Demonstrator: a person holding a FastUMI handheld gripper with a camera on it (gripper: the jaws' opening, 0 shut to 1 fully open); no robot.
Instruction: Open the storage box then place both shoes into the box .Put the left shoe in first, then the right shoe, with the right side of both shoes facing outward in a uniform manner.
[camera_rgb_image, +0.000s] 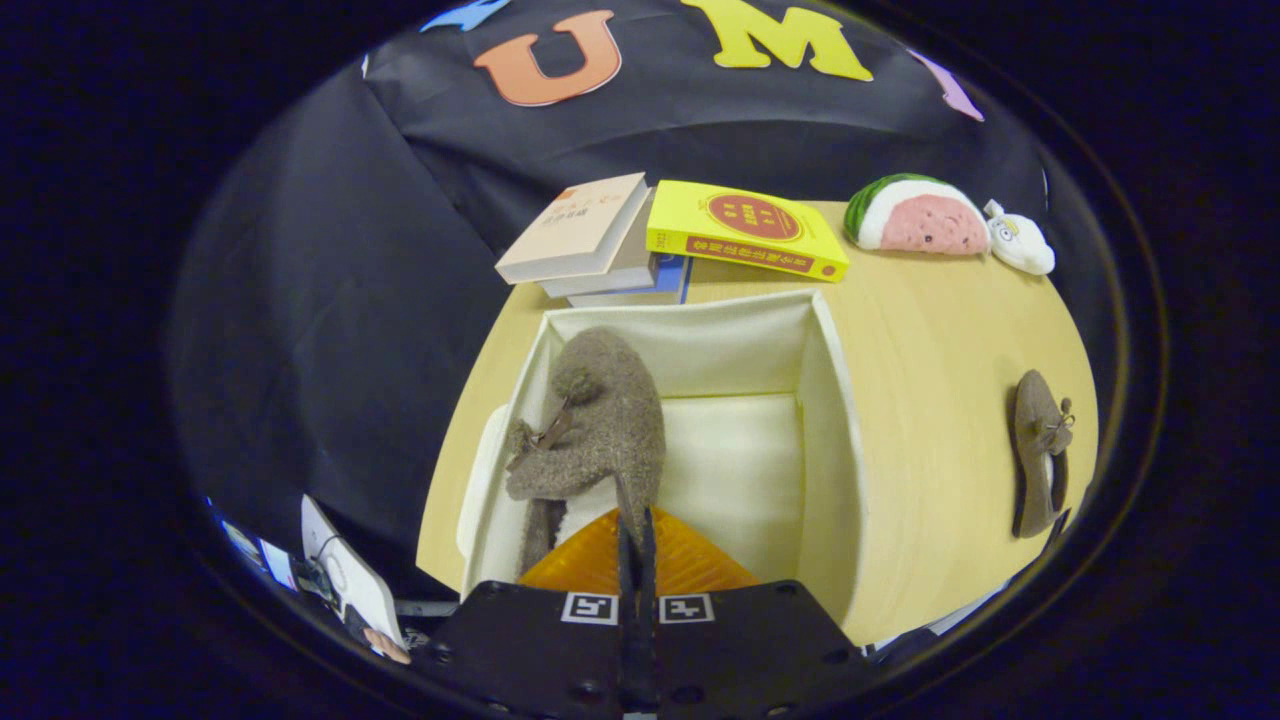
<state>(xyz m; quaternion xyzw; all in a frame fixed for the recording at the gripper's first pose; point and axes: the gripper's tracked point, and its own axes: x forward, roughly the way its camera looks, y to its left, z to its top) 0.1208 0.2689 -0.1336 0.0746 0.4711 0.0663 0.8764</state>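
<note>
One shoe is hanging inside the open box; the other is waiting on the table.

The gripper (634, 530) is holding its fingers pressed narrowly together on the heel edge of the first brown shoe (600, 425), which is hanging toe-up inside the cream storage box (825, 420), against its left wall. The box is standing open near the table's (940, 340) near edge. The second brown shoe (1040, 455), one of two in all, is lying flat by the table's right edge, well apart from the box. Three stacked books (590, 240) and one yellow book (745, 230) are lying along the far edge; their cover writing is too small to read. One watermelon-slice plush (915, 215) and one small white plush (1020, 243) are sitting touching at the far right corner.
</note>
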